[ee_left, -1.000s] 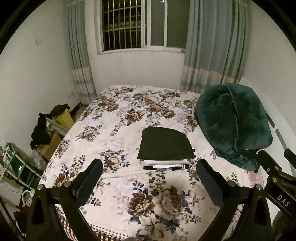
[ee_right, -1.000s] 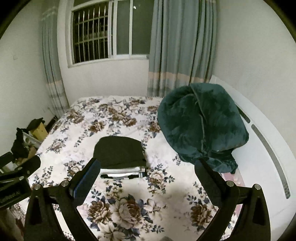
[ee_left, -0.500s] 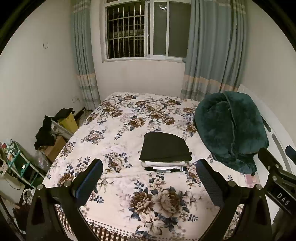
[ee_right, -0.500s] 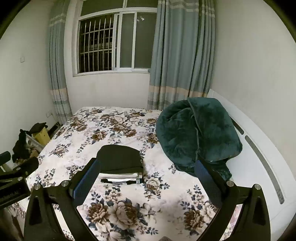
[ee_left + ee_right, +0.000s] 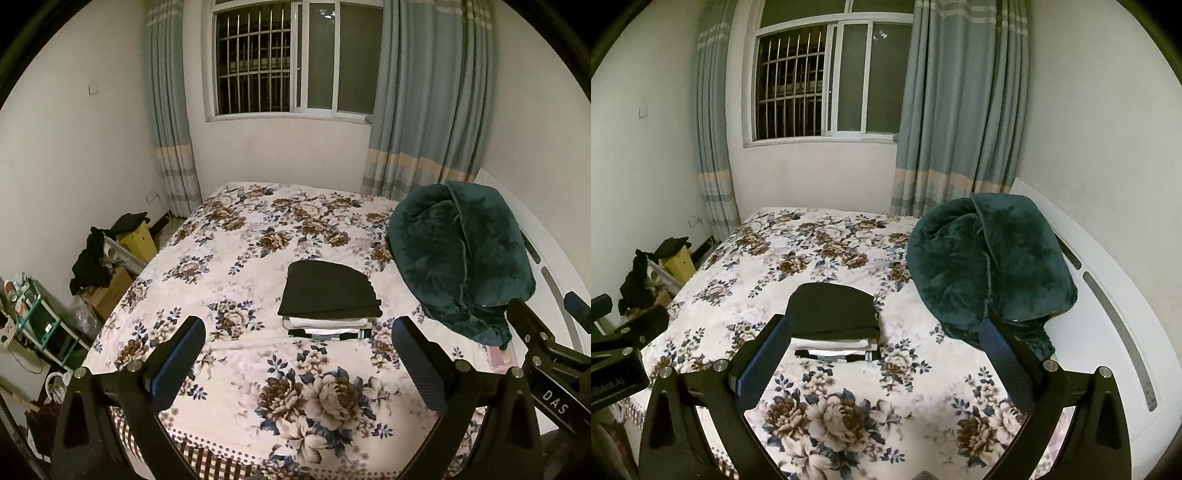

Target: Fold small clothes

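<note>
Left side of room: a low green-framed shelf unit (image 5: 35,325) and a heap of black cloth over cardboard boxes (image 5: 94,264), both on the floor beside the bed.

Left black two-finger gripper (image 5: 297,363): fingers spread wide, nothing between them, held above the near end of the bed.

Bed with flower-printed white cover (image 5: 229,254): spread flat.

Stack of folded small clothes (image 5: 328,301): lies near the middle of the bed, beyond both grippers and touching neither. The top piece is black, folded flat with one rounded far corner; beneath it are white layers, then a black-and-white piece at the bottom (edges roughly aligned).

Right black two-finger gripper (image 5: 882,354): fingers likewise wide apart and empty.

Dark green plush blanket (image 5: 458,258): bundled up on the bed's right side, just beside the stack.
</note>
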